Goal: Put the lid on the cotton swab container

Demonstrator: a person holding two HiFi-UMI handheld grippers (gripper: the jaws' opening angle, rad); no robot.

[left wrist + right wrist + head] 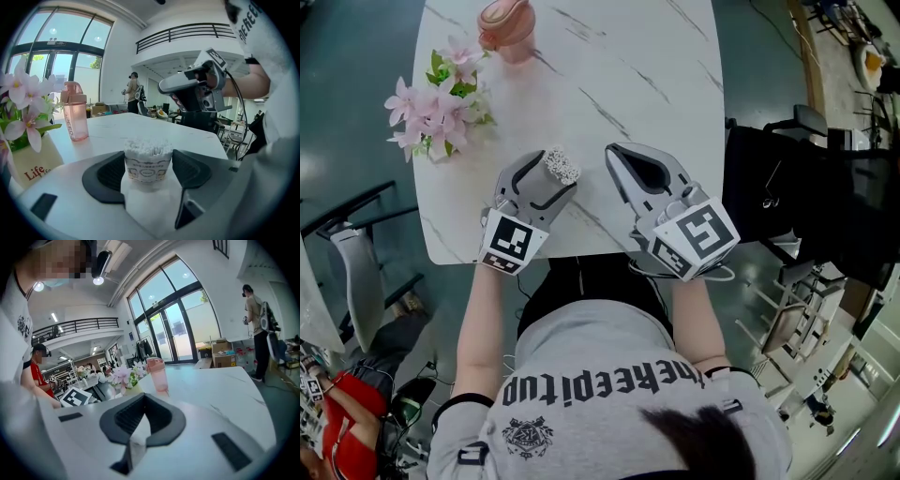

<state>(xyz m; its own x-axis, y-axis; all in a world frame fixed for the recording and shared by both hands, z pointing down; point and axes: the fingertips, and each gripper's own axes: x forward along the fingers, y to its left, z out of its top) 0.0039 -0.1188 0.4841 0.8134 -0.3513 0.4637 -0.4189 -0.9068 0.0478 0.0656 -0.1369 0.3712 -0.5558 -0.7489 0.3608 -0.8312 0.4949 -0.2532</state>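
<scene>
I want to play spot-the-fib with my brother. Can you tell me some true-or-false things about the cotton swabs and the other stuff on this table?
1. The left hand-held gripper is holding the cotton swab container. True.
2. The cotton swab container already has its lid on. False: its top is open and the white swab tips show.
3. The pink bottle stands upright on the white table. True.
4. The right hand-held gripper is gripping the flowers. False: its jaws are together with nothing seen between them, and the flowers sit on the table by its left edge.
</scene>
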